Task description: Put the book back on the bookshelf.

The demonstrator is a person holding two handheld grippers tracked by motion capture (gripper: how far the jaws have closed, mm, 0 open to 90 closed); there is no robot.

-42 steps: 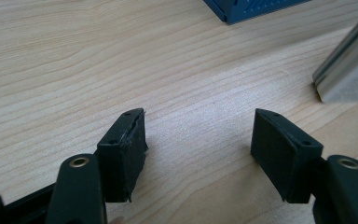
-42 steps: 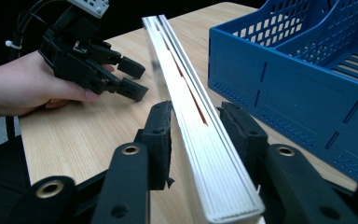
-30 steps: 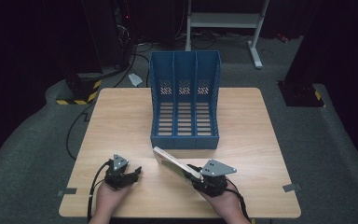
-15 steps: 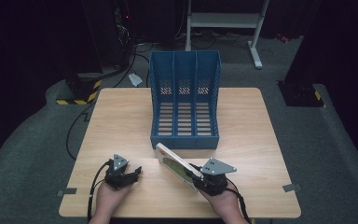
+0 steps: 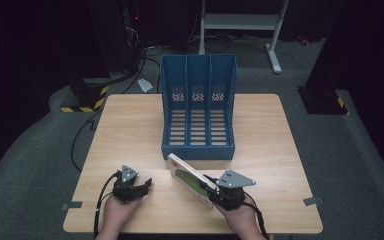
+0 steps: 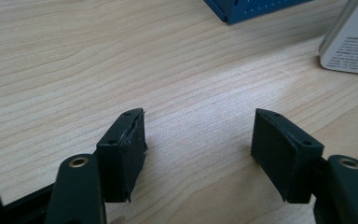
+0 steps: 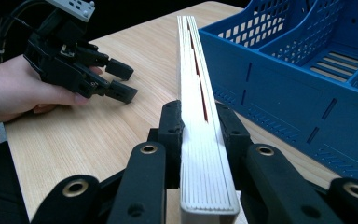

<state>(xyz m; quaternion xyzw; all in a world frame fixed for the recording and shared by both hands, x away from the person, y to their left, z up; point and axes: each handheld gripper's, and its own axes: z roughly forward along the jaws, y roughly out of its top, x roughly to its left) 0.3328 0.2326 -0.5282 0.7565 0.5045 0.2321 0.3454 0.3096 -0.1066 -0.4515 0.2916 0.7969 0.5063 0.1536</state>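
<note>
A thin book [image 5: 190,176] with a white and green cover is held on edge just above the table, slanting from the front right toward the rack. My right gripper [image 5: 210,190] is shut on its near end; in the right gripper view both jaws press the book's [image 7: 193,93] page edge. A blue three-slot file rack [image 5: 197,115] lies open side up at the table's middle, its front wall [image 7: 298,70] close beside the book. My left gripper [image 5: 146,184] rests on the table at the front left, open and holding nothing [image 6: 200,140].
The wooden table [image 5: 130,130] has bare room to the left and right of the rack. In the left gripper view the rack's corner [image 6: 251,7] and the book's back cover [image 6: 349,42] lie ahead. Dark floor, cables and a white stand surround the table.
The book in my right gripper has tipped slightly, showing more of its green cover. The left gripper has not moved.
</note>
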